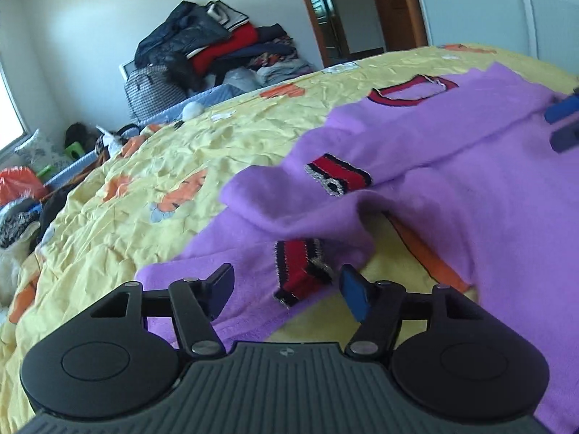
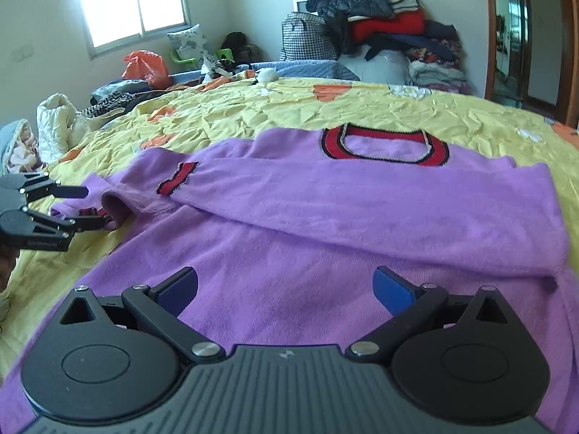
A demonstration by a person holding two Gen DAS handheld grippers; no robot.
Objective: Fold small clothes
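Observation:
A small purple sweater (image 2: 325, 224) with a red-and-black collar (image 2: 383, 144) lies flat on the yellow bedspread (image 2: 325, 108). One sleeve is folded across the chest, its red cuff (image 2: 177, 179) at the left. My left gripper (image 1: 287, 289) is open, its fingers either side of the other sleeve's red-and-black cuff (image 1: 300, 275); it also shows in the right wrist view (image 2: 85, 206). My right gripper (image 2: 286, 289) is open and empty just above the sweater's lower body; its blue pads (image 1: 562, 108) show at the right edge of the left wrist view.
A pile of clothes and a checked bag (image 2: 372, 18) stand against the far wall. Loose clothes, an orange bag (image 2: 144, 65) and a white quilted item (image 2: 58, 123) lie past the bed's left side. A wooden door frame (image 2: 506, 36) is at the right.

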